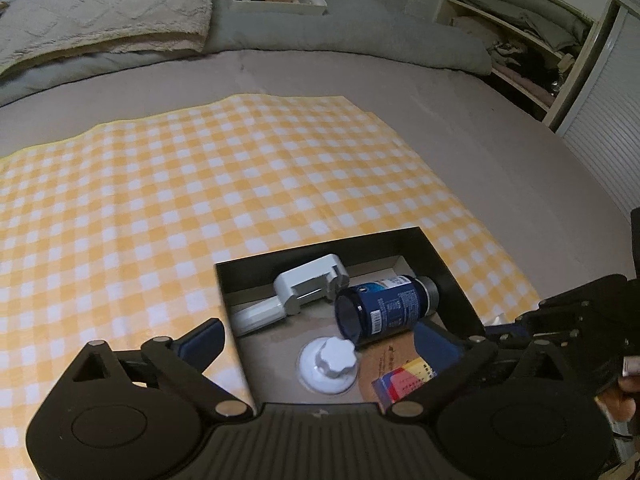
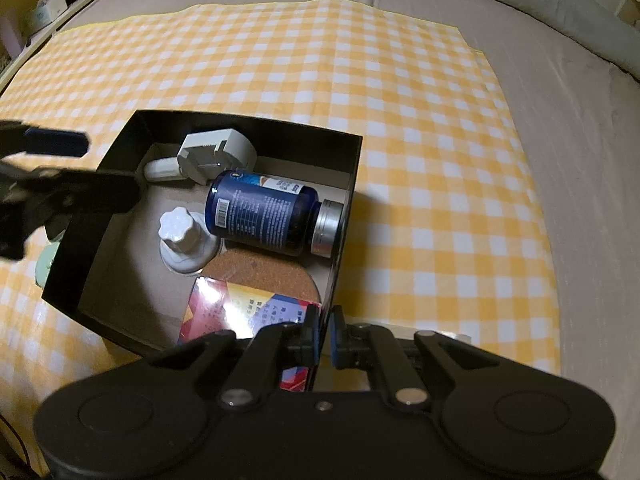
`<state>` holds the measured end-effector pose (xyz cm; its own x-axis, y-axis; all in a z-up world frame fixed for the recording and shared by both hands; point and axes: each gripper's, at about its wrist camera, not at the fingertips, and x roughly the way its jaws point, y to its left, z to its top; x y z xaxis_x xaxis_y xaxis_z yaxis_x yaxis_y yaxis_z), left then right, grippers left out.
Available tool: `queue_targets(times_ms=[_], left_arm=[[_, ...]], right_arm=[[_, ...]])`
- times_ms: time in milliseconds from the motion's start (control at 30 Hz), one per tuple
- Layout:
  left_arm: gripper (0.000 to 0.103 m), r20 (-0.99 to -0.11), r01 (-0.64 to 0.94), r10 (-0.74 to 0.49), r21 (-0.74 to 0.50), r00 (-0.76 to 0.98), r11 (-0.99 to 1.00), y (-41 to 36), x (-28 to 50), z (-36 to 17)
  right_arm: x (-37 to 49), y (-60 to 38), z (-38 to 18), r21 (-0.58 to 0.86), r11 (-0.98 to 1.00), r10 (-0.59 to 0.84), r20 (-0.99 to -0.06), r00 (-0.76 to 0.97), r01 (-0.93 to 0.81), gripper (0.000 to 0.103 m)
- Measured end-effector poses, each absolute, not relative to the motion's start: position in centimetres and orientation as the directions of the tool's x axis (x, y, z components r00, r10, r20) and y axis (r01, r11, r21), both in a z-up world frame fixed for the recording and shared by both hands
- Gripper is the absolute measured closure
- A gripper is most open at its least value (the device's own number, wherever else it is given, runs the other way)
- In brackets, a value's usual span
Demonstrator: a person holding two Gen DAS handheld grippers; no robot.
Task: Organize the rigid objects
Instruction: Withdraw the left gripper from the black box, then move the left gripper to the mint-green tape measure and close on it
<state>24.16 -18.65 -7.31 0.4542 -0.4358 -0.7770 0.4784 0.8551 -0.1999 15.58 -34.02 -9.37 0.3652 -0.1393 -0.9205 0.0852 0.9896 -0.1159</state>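
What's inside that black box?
In the black box: a blue bottle lying on its side, a white charger, a white knob, a cork coaster, and a colorful packet partly covering the coaster.

One black box (image 2: 343,216), containing: one blue bottle (image 2: 264,212), one white knob (image 2: 181,232), one white adapter (image 2: 218,154), one cork coaster (image 2: 260,276), one colourful packet (image 2: 240,312).

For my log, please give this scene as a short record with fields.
surface: yellow checked cloth on a bed
container: black box, open top
inside: blue bottle lying on its side, white knob, cork disc, colourful small box, white device
right gripper: shut on the box wall
left gripper: open, over the box
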Motion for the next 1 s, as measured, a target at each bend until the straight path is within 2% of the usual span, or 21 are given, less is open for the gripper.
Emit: queue_targets(times_ms=[267,567,800,1000], left_arm=[[0.0,-0.765,0.466,-0.418,-0.176,0.489,0.867,-16.2,22.6,-6.3],[0.0,-0.759,0.416,-0.357,-0.125,0.545,0.901,-12.5,22.0,-5.7],[0.0,-0.765,0.365,-0.294,-0.084,0.572,0.927,-9.3,22.2,-6.4],[0.0,-0.788,0.352,-0.294,-0.105,0.541,0.93,-7.2,21.9,-8.1]], right_arm=[[15.3,-34.6,-8.6,-0.075,0.989,-0.12,-0.909,0.399,0.128,0.099],[15.4,-34.4,-8.4,-0.093,0.987,-0.141,-0.901,0.411,0.133,0.098],[15.4,-34.5,-8.4,-0.092,0.986,-0.143,-0.897,0.419,0.139,0.098],[15.5,-34.5,-8.5,-0.098,0.985,-0.151,-0.897,0.415,0.144,0.097]])
